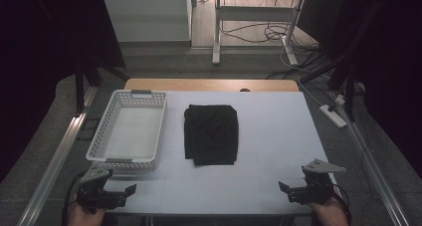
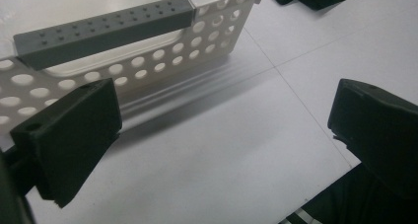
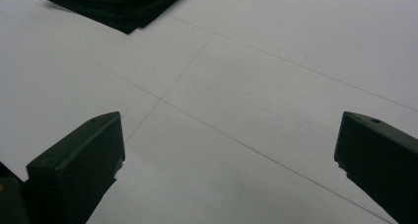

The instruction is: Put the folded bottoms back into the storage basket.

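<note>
My left tool (image 1: 117, 190) and right tool (image 1: 293, 188) gape, released, near a perforated plastic basket (image 1: 107, 126) and folded black cloth (image 1: 211, 134).

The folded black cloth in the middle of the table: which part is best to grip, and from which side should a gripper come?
Probably the near right corner of the folded black cloth. It lies flat in stacked layers with its near edge facing the person, so the open right gripper could come low from the near right, slide one jaw under that corner and pinch all layers. The basket stands close on the cloth's left, which makes that side tighter.
</note>
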Tool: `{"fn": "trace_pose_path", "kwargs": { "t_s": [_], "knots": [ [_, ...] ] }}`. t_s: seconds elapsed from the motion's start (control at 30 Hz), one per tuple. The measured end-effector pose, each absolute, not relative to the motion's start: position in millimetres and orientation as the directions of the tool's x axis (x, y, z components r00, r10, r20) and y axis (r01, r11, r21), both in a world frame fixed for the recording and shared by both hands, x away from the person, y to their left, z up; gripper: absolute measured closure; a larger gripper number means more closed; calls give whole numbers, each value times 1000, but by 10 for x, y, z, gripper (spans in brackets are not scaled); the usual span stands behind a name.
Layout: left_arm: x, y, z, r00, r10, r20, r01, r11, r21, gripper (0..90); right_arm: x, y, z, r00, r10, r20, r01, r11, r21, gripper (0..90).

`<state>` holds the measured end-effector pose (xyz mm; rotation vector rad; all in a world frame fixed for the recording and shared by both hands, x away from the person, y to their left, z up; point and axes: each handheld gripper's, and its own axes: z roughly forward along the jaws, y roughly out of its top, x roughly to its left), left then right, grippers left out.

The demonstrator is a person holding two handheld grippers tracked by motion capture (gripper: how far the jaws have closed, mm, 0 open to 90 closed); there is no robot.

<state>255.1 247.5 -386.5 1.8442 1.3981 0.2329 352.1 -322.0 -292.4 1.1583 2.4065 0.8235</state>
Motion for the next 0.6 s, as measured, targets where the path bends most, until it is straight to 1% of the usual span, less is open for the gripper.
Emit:
{"fn": "trace_pose_path", "kwargs": {
  "t_s": [0.6],
  "knots": [
    [2579, 2420, -3826, 409, 857, -312, 708, -83, 701, 0, 3532, -3217, -2927, -609, 792, -50, 595, 497, 631, 0]
  ]
}}
